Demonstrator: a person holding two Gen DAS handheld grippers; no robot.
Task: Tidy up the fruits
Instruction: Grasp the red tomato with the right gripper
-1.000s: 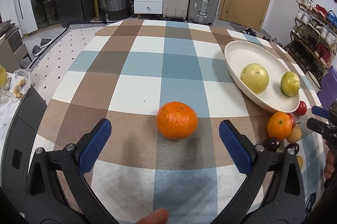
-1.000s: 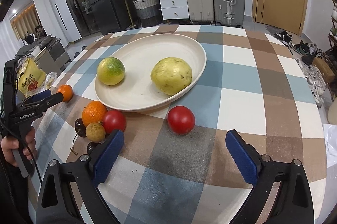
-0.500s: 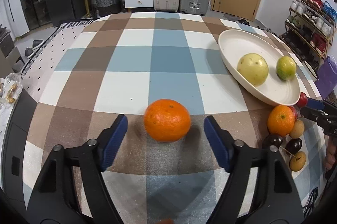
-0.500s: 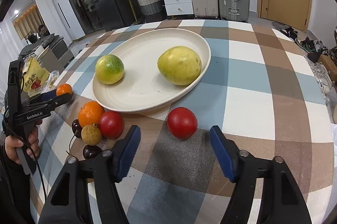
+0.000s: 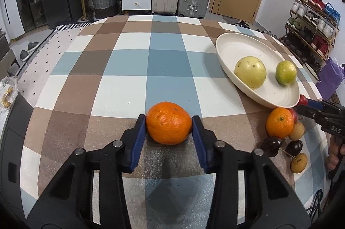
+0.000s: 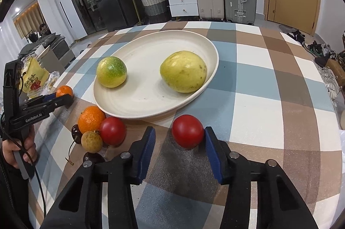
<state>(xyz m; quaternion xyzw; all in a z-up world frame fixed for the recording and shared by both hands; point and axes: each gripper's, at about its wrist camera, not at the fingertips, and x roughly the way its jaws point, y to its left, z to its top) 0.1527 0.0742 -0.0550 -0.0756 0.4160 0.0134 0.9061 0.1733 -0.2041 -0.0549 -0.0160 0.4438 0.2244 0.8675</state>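
Left gripper [image 5: 169, 128] has its jaws clamped on an orange [image 5: 169, 123] mid-table. Right gripper [image 6: 177, 139] is partly open around a tomato [image 6: 187, 130], only one pad touching, by the plate [image 6: 138, 104] rim. Handle reads "GenRobot.AI".

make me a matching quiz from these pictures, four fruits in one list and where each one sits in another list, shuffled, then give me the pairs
Fruits:
1. big yellow fruit
2. mandarin
3. red tomato
4. dark cherries

Places:
A. between the left gripper pads
B. on the cloth in the pile beside the plate
C. on the plate
D. touching one pad of the right gripper, gap on the other side

Pairs: 1-C, 2-A, 3-D, 4-B
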